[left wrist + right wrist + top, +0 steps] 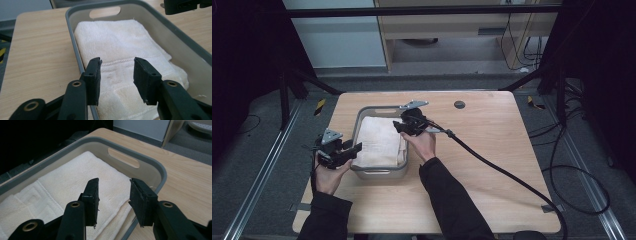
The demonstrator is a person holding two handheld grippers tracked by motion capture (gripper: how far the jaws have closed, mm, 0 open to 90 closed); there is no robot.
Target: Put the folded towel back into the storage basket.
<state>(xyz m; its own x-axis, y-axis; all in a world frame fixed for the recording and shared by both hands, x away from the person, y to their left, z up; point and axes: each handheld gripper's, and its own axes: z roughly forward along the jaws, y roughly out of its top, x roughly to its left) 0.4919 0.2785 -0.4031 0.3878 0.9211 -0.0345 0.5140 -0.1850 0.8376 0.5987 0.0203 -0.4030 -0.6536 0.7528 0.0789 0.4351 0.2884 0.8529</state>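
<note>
Two hand-held grippers hover at a grey rectangular plastic tub (380, 171) on the light wooden desk (492, 165). A folded white terry towel (379, 141) lies flat inside the tub, covering most of its floor. The left gripper (354, 148) sits at the tub's left rim, its fingers (93, 77) parted with nothing gripped (towel visible in the gap). The right gripper (398, 127) hangs over the tub's right side, fingers (91, 195) likewise released, clear of the cloth.
</note>
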